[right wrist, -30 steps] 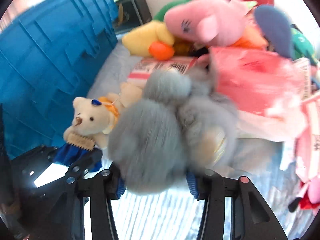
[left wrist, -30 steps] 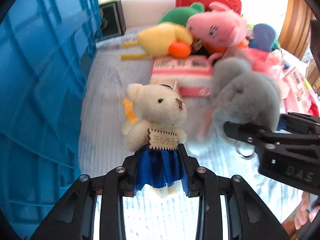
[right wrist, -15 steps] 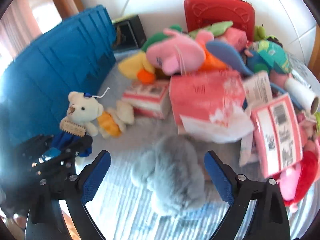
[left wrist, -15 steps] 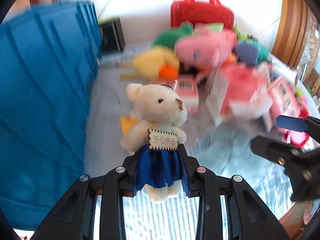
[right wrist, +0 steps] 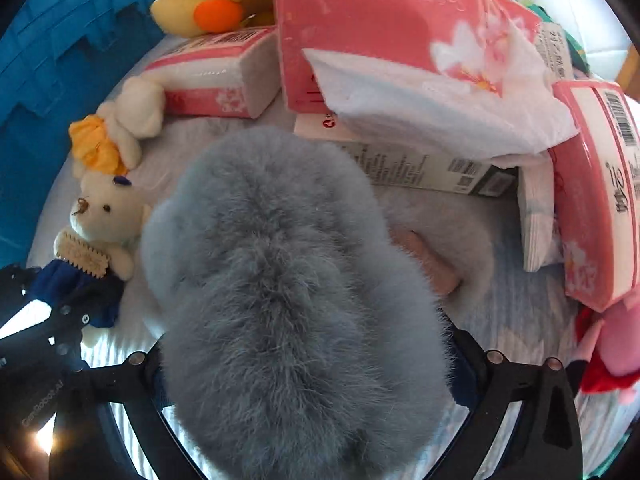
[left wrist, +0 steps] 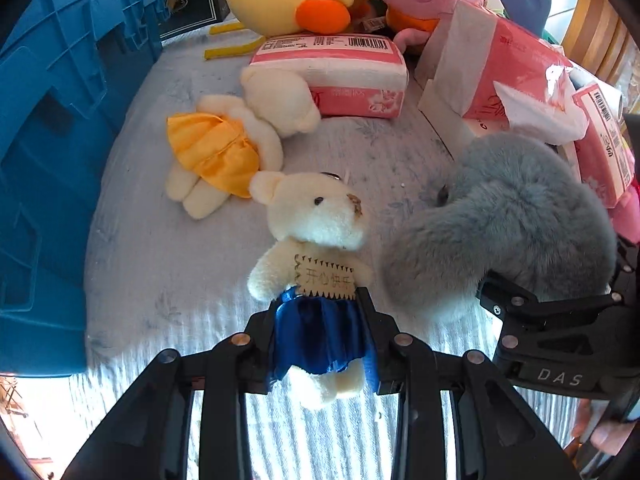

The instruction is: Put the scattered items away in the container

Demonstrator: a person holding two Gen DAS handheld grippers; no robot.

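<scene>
— Any lettering on my feeds?
— "DAS" on the right gripper [left wrist: 560, 378], beside the bear [left wrist: 320, 236]; its chest tag [left wrist: 326, 278] reads "开心快乐". "CenRobot.AI" marks the left gripper [right wrist: 42, 404].

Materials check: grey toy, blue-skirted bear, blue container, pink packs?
Grey toy: long, fluffy faux-fur pile, by the look; individual fibres show.
Bear: short cream plush; skirt is glossy, satin-like fabric with sheen on its folds.
Blue container: rigid moulded plastic, ribbed walls, matte.
Pink packs: thin printed plastic film, slightly glossy and crinkled; probably tissues, since white paper spills from one.
</scene>
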